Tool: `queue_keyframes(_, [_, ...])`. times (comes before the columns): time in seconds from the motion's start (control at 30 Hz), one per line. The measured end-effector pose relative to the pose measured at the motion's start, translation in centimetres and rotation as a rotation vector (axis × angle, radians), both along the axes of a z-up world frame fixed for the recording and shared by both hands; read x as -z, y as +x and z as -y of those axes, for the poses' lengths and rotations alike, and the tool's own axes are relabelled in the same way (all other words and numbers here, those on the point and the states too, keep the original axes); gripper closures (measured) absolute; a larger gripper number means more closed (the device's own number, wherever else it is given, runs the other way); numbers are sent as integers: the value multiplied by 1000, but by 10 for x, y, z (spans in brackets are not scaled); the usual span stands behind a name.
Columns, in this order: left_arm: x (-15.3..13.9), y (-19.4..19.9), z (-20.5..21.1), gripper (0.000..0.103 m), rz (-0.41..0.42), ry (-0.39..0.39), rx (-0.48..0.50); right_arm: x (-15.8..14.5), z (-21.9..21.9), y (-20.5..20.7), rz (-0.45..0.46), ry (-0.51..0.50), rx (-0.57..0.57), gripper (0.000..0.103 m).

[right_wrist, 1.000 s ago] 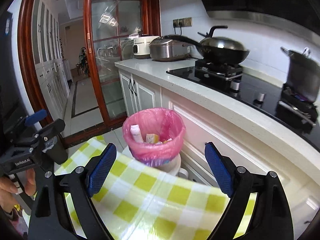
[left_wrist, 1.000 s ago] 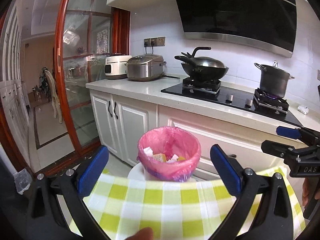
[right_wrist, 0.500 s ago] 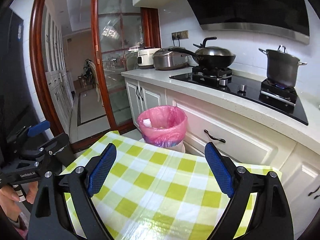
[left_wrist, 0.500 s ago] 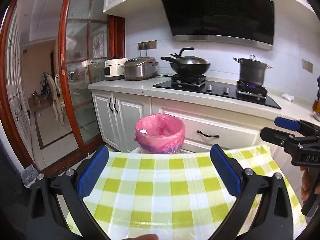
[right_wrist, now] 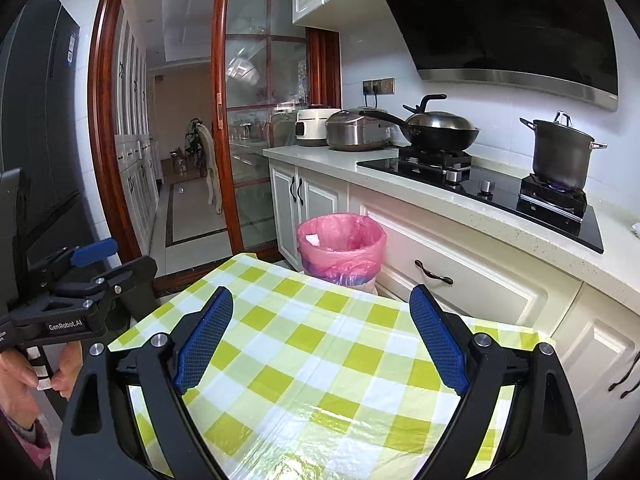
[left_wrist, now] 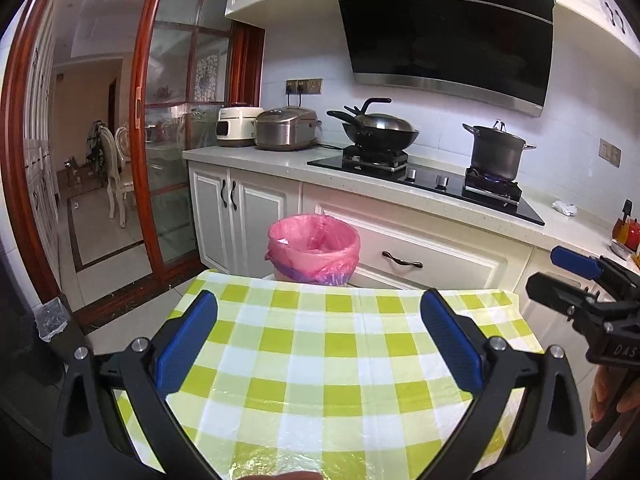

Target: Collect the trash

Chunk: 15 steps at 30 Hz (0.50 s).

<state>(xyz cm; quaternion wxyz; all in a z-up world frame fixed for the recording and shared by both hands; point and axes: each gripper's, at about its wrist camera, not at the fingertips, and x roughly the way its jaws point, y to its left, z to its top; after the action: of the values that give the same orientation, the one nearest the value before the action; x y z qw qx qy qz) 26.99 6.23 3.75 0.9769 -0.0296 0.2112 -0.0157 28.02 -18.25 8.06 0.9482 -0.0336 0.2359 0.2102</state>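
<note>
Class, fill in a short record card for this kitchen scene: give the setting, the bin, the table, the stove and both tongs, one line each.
setting: home kitchen, glass sliding door beside the counter
bin: pink-lined bin on the floor beyond the table's far edge
table: green checked tablecloth, no trash visible on it
stove: wok on one burner, pot over a lit flame
left tongs: open, holding nothing
right tongs: open, holding nothing

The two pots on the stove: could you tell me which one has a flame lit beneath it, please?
The tall lidded stockpot on the right burner: a blue flame shows under it. The wok on the left burner shows none.
</note>
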Motion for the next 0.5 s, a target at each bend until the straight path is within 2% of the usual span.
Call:
queue_keyframes(0.2, [-5,0,9,5,17,46,3,3,-7,3,-20,-18,-1,18])
queue_keyframes(0.5, [1,2,11,5,-9,50,24,9,-3,10,-41,-8,5,18])
